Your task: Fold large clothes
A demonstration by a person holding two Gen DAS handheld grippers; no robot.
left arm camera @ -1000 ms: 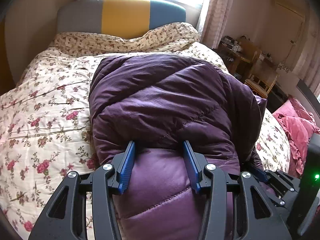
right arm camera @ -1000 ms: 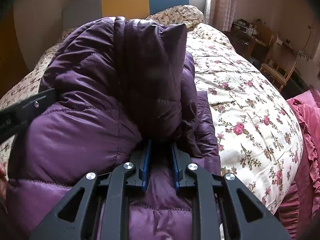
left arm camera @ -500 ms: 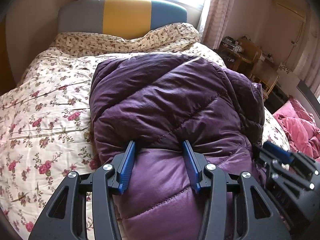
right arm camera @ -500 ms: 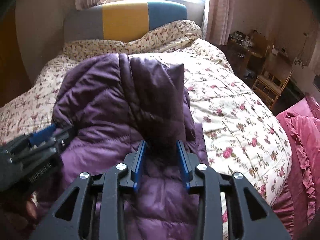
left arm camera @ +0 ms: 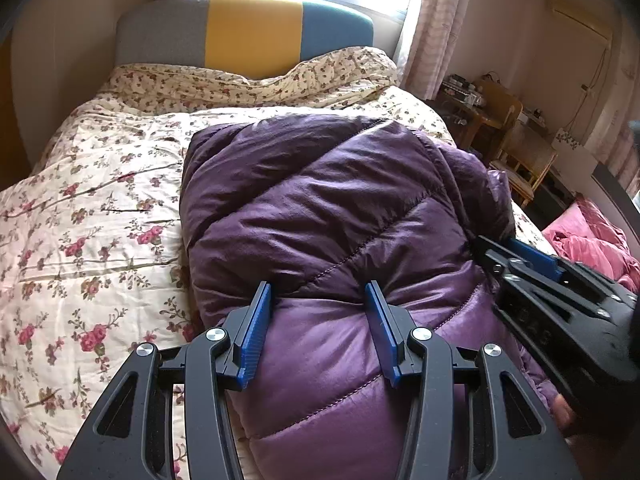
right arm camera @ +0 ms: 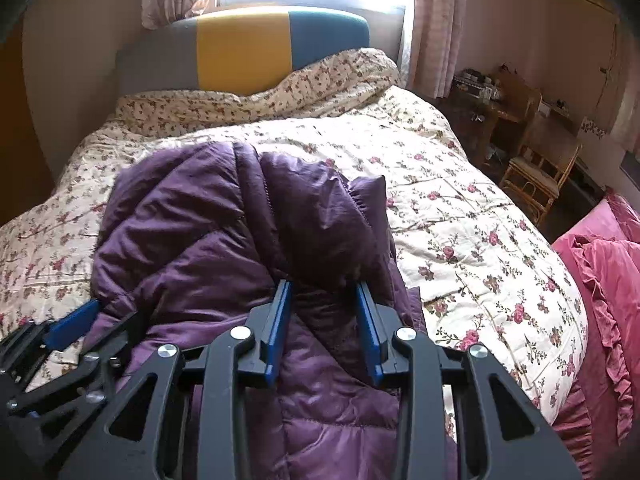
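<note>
A purple quilted down jacket point(left arm camera: 320, 208) lies folded in a thick bundle on the floral bed cover point(left arm camera: 80, 220). My left gripper point(left arm camera: 318, 296) is open, its blue fingers straddling the near edge of the bundle without pinching it. My right gripper point(right arm camera: 323, 294) is open too, just in front of the jacket's dark upright fold point(right arm camera: 320, 208). The jacket point(right arm camera: 180, 248) fills the left of the right wrist view. Each gripper shows at the edge of the other's view: the right one point(left arm camera: 532, 264), the left one point(right arm camera: 72, 320).
The bed's grey, yellow and teal headboard point(left arm camera: 248, 28) stands under a bright window. A pink ruffled blanket point(right arm camera: 608, 280) hangs at the bed's right side. A wooden chair point(right arm camera: 536, 176) and a cluttered desk point(left arm camera: 472, 96) stand right of the bed.
My right gripper has opened, let go of the jacket's fold and pulled back. The bundle has settled lower on the bed. My left gripper has stayed open in place.
</note>
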